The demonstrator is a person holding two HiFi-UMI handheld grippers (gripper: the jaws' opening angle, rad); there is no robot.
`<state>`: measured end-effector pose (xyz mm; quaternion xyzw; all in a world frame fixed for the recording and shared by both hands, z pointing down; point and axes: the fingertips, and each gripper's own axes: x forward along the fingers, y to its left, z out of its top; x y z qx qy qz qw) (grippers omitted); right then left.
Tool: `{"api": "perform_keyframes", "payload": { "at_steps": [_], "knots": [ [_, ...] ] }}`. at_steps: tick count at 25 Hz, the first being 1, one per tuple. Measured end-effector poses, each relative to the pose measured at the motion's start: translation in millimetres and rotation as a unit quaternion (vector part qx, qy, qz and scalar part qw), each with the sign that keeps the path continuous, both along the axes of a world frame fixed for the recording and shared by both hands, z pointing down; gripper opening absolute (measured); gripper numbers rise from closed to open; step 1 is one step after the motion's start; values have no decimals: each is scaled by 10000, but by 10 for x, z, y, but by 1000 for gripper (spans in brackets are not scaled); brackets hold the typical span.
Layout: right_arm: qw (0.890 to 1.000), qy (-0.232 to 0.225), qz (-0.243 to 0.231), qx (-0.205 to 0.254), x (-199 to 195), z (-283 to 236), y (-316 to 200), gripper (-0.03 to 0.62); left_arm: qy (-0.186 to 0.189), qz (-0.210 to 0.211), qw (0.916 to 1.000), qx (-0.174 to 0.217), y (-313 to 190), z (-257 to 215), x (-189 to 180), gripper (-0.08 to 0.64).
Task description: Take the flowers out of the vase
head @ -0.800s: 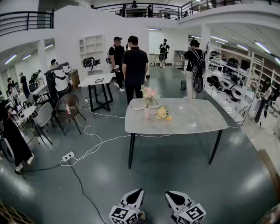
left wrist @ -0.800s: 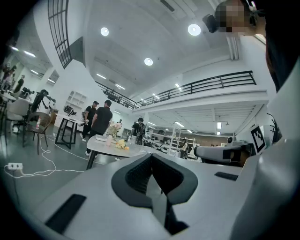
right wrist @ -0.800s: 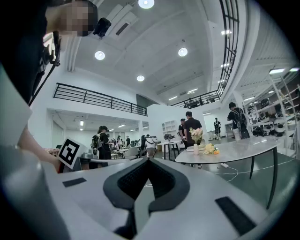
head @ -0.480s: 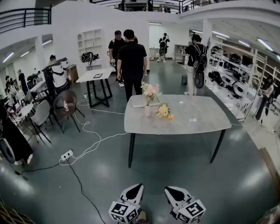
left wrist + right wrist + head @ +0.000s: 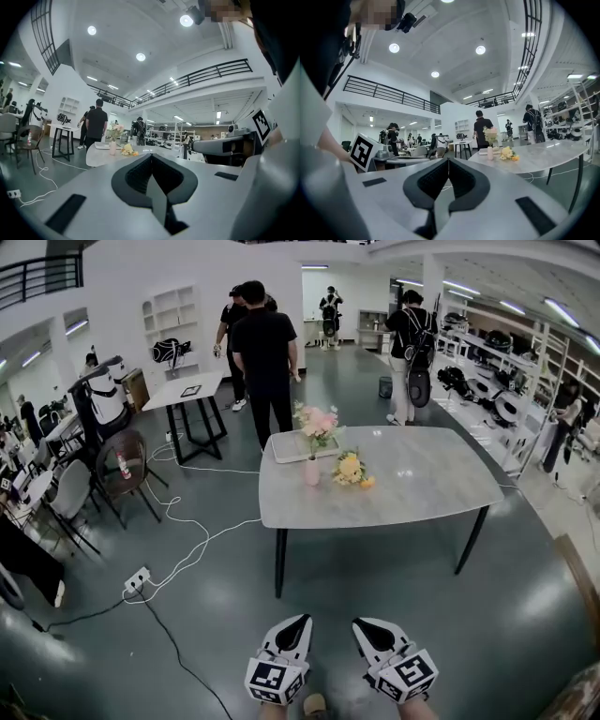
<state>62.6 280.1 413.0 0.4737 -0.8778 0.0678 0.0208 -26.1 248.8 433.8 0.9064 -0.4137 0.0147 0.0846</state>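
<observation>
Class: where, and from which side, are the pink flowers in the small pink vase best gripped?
Probably the stems of the pink flowers, above the mouth of the small pink vase, coming level from the near-left: they stand upright, and loose yellow flowers lie to its right.

The worktop (image 5: 412,486) with its vase (image 5: 311,471) now stands nearer and larger toward twelve o'clock. The left gripper (image 5: 298,624) and right gripper (image 5: 364,626) show higher up.

Grey table (image 5: 422,486) bearing pink vase (image 5: 310,472), yellow flowers (image 5: 351,468), tray (image 5: 286,448).
</observation>
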Motion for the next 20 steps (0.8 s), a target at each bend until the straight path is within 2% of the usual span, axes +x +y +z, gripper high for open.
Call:
{"api": "perform_keyframes", "payload": {
  "at_steps": [7, 13, 20],
  "knots": [
    [9995, 41, 299, -51, -25, 112, -469, 21, -63, 22, 10000, -13, -499, 109, -175, 14],
    [9997, 49, 220, -132, -70, 229, -748, 21, -58, -61, 9999, -85, -796, 210, -206, 14],
    [9998, 108, 171, 51, -40, 251, -1297, 21, -73, -128, 9999, -76, -1283, 272, -177, 14]
  ]
}}
